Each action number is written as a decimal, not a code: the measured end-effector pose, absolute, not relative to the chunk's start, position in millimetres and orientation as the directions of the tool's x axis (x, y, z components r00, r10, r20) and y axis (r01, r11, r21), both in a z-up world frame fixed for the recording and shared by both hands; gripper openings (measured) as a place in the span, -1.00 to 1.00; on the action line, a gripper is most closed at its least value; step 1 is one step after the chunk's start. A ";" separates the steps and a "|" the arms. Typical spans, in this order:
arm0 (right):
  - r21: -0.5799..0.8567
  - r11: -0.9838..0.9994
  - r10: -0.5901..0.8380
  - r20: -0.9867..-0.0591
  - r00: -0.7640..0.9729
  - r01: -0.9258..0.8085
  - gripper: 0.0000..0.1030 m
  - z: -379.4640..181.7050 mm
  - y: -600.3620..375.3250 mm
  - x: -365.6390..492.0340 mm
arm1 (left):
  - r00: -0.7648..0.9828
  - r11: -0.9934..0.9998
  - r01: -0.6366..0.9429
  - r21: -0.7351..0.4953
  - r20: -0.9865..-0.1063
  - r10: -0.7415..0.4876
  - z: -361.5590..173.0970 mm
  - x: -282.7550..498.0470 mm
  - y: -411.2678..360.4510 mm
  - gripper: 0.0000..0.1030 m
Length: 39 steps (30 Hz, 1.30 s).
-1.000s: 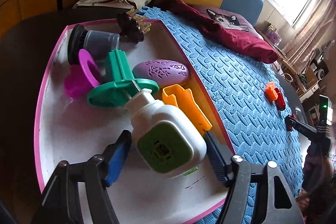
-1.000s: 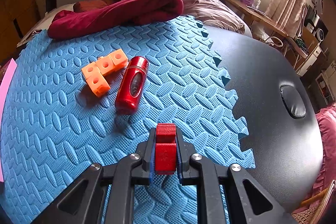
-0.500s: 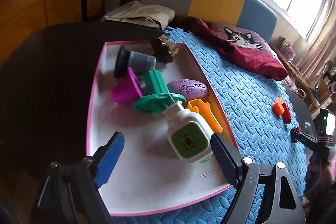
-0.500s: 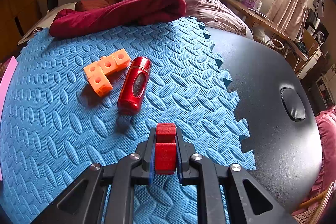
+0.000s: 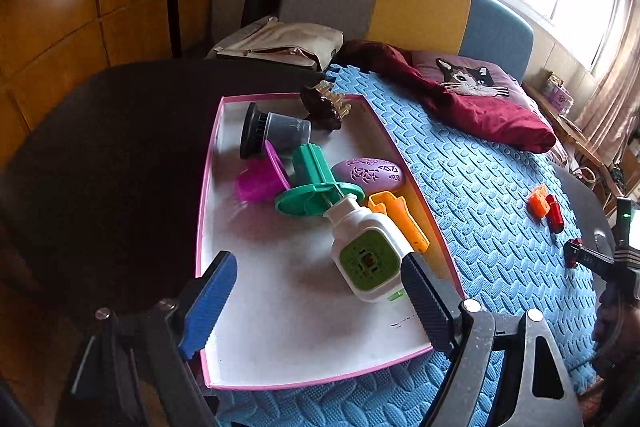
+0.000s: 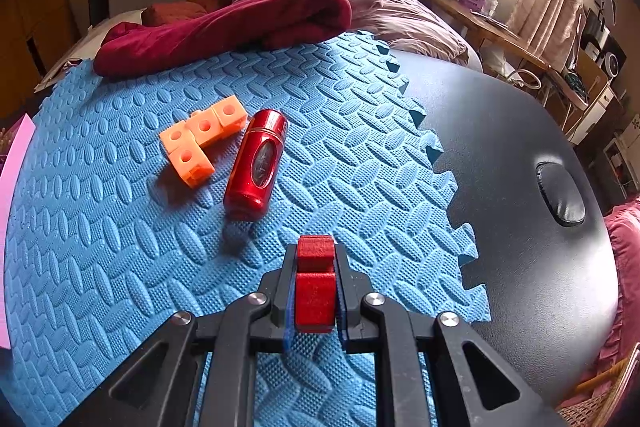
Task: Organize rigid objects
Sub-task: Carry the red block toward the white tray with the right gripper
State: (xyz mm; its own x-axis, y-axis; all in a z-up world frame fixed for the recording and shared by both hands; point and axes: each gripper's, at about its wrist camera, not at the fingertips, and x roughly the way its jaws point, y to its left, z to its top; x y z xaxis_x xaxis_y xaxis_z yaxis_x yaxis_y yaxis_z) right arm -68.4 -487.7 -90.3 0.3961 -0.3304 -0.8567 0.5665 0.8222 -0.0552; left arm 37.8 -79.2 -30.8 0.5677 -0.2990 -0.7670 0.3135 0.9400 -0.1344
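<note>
in the left wrist view the left tool (image 5: pixel 318 301) sits at the bottom of the frame with its blue-padded fingers (image 5: pixel 208 301) spread wide and nothing between them, above the near end of a white tray with a pink rim (image 5: pixel 280 311). the tray fills the centre of the frame and lies partly on the dark bench (image 5: pixel 100 163) and partly on a blue foam mat (image 5: pixel 480 187). inside it, from the top down, are a brown hair clip (image 5: pixel 324 105), a grey cup with a black base (image 5: pixel 272 133) on its side, a pink cup (image 5: pixel 258 181), a green spool (image 5: pixel 318 183), a purple oval case (image 5: pixel 368 173), an orange piece (image 5: pixel 398 219) along the right wall, and a white bottle with a green square face (image 5: pixel 366 253) lying nearest the tool, between its spread fingers in the picture. at the right of the frame, on the mat, an orange block piece (image 5: pixel 538 201) and a red cylinder (image 5: pixel 554 217) lie just beside each other, and the right tool (image 5: pixel 574 255) shows at the far right edge. in the right wrist view the right tool (image 6: pixel 315 287) is at the lower centre, closed on a small red block (image 6: pixel 315 283) that stands upright between its fingers, over the mat (image 6: pixel 100 227). above it, in the middle left, the red cylinder (image 6: pixel 256 165) lies on its side with the orange block piece (image 6: pixel 202 143) just to its left. a dark red cloth (image 6: pixel 224 27) lies across the far edge of the mat at the top, and the dark bench (image 6: pixel 520 187) fills the right side.
</note>
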 end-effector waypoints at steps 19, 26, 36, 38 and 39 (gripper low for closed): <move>0.048 0.918 -0.168 -0.852 0.495 0.394 -0.72 -90.4 -452.5 -52.6 | 0.580 0.943 0.309 -0.122 -0.762 -0.288 -26.0 32.6 -75.7 0.65; 0.057 0.966 -0.089 -0.842 0.531 0.252 -0.72 -89.5 -420.9 -45.4 | 0.598 0.947 0.304 -0.107 -0.753 -0.277 -22.3 29.0 -71.8 0.65; 0.049 0.968 -0.093 -0.837 0.539 0.244 -0.72 -90.9 -413.8 -44.6 | 0.614 0.954 0.282 -0.101 -0.745 -0.261 -20.0 25.9 -56.0 0.65; 0.050 0.967 -0.096 -0.837 0.539 0.250 -0.72 -90.7 -413.3 -44.8 | 0.614 0.956 0.271 -0.109 -0.746 -0.259 -20.3 26.1 -50.5 0.65; 0.052 0.966 -0.097 -0.836 0.539 0.254 -0.72 -90.7 -413.0 -45.0 | 0.616 0.958 0.264 -0.113 -0.745 -0.258 -20.3 25.8 -47.5 0.65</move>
State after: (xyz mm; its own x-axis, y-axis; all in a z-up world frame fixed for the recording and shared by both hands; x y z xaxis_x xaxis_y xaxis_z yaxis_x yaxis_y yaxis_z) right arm -45.0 -413.0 -90.7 0.5394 -0.0972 -0.8365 0.2542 0.9658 0.0517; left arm 25.8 -47.5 -20.3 0.6156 -0.2578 -0.7447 0.2644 0.9578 -0.1130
